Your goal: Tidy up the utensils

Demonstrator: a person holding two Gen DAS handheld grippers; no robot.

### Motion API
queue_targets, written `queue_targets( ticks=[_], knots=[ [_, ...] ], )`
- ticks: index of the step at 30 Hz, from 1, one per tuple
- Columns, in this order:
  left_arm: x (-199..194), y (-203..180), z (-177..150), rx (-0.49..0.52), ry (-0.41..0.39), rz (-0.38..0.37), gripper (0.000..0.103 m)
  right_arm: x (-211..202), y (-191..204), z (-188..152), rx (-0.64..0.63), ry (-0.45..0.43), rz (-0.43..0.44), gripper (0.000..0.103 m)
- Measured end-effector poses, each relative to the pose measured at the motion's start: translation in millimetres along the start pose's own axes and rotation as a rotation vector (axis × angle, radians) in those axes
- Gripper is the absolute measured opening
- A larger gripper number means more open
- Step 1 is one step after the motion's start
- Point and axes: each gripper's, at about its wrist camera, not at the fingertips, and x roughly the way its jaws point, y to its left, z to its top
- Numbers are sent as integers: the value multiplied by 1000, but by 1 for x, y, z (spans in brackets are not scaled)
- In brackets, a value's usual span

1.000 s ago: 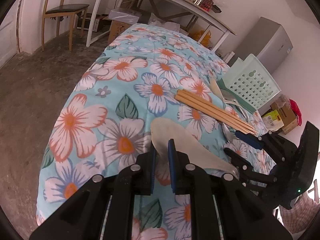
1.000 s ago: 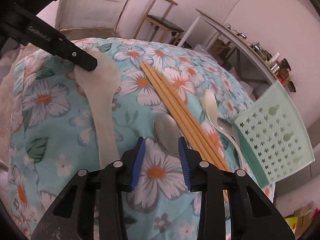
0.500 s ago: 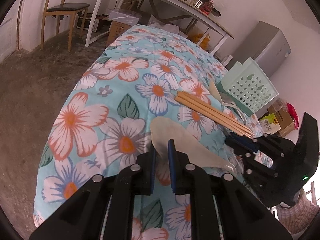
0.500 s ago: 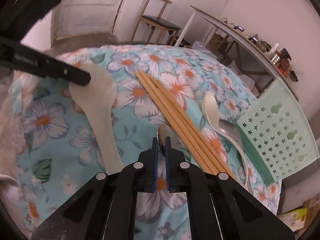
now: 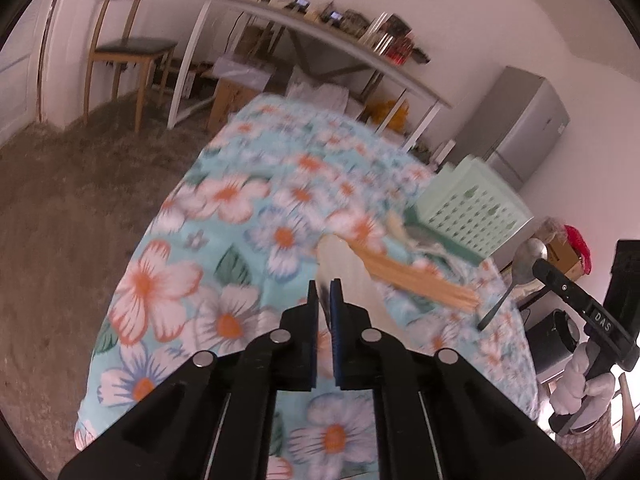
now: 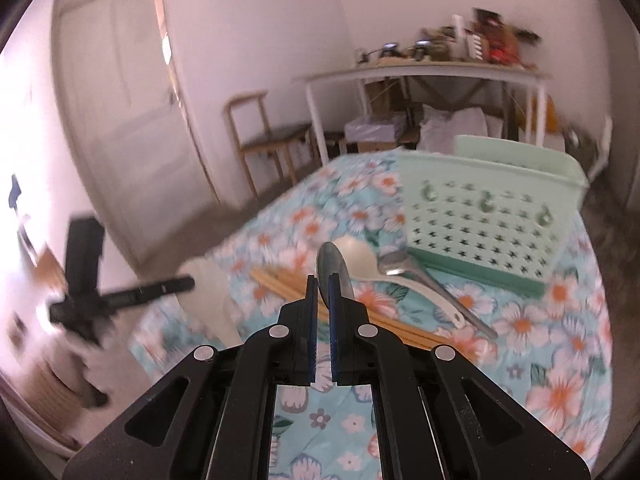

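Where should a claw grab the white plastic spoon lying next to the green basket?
Probably by its handle. The white plastic spoon lies flat on the flowered cloth, its long thin handle pointing away from the green basket. Come from above, fingers either side; a metal spoon lies close alongside, so go carefully.

A lived-in home room. A floral cloth (image 5: 224,240) covers the table at centre frame, with a wooden chair (image 5: 120,48) upper left. A cluttered white desk (image 5: 320,36) lines the top, and a small grey fridge (image 5: 520,128) stands upper right.
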Motion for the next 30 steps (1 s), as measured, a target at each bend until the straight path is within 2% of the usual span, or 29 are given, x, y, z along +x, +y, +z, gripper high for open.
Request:
queue_targets(
  ticks=[6, 11, 15, 18, 19, 20, 21, 24, 27, 30],
  knots=[
    [-14, -41, 25, 70, -92, -43, 2, -37, -37, 3, 167, -95, 65, 0],
    [-26, -82, 61, 129, -180, -125, 2, -57, -53, 5, 200, -166, 78, 0],
    [-32, -117, 85, 208, -241, -128, 2, -62, -61, 0, 212, -176, 65, 0],
    [-34, -130, 89, 247, -257, -102, 2, -62, -65, -9, 216, -140, 65, 14],
    [-33, -132, 88, 251, -253, -96, 2, -62, -64, -12, 208, -123, 59, 37],
    [-31, -131, 87, 250, -247, -90, 2, -59, -62, -15, 197, -96, 45, 65],
    [-30, -130, 86, 246, -237, -79, 2, -53, -59, -18, 186, -55, 37, 72],
    [-26, -117, 79, 215, -208, -45, 2, -35, -52, -32, 149, 78, 65, 76],
    [-24, -100, 71, 176, -188, -20, 2, -5, -38, -49, 72, 260, -13, 83],
    [-25, -83, 64, 130, -168, -10, 2, 20, -30, -65, 27, 367, -59, 87]
  ],
)
